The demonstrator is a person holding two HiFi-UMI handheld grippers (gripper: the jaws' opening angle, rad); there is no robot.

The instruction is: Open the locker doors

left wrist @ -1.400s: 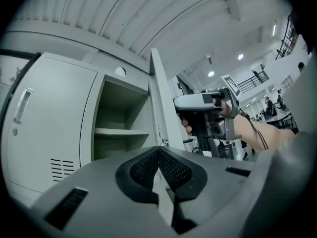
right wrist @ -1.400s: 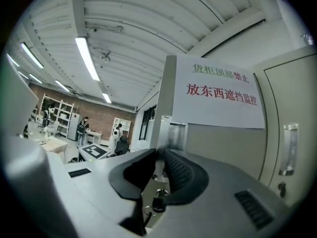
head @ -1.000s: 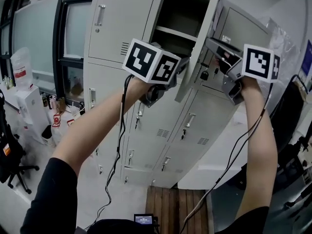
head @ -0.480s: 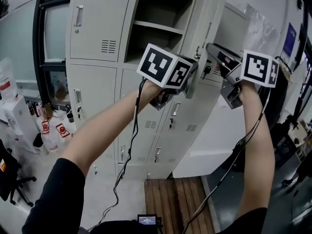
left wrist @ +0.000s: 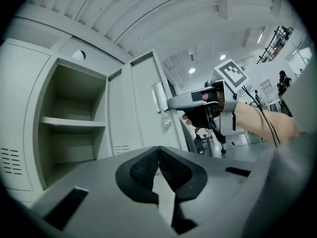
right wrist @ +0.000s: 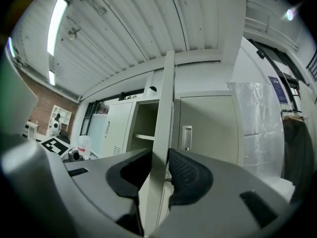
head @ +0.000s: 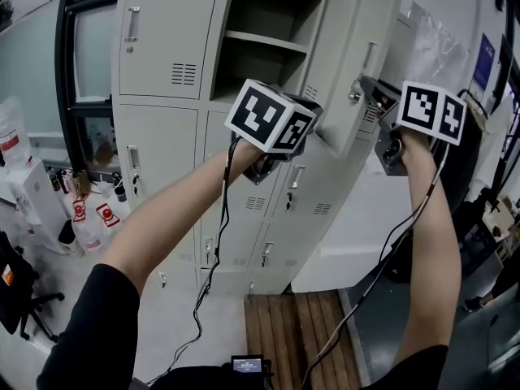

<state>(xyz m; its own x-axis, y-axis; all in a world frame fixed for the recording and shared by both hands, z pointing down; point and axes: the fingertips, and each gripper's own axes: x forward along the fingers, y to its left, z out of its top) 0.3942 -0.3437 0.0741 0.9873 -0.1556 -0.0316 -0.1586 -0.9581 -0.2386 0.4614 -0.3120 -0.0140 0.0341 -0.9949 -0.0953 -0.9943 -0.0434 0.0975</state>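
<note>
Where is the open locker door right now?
In the head view, upper right of centre: the open door stands swung out just right of its shelf compartment, above the closed lower lockers.

Grey metal locker bank (head: pixel 201 136), doors in several rows. Top middle door (head: pixel 345 80) swung wide open, hinged on its right side, face turned outward, upright handle (head: pixel 370 55) on it. Its compartment (head: pixel 268 6) stands exposed with one shelf (head: pixel 264 43) across it. Top left door (head: pixel 166 23) shut, vent slots (head: pixel 184 74) near its bottom. Lower doors (head: pixel 325 189) all shut.
</note>
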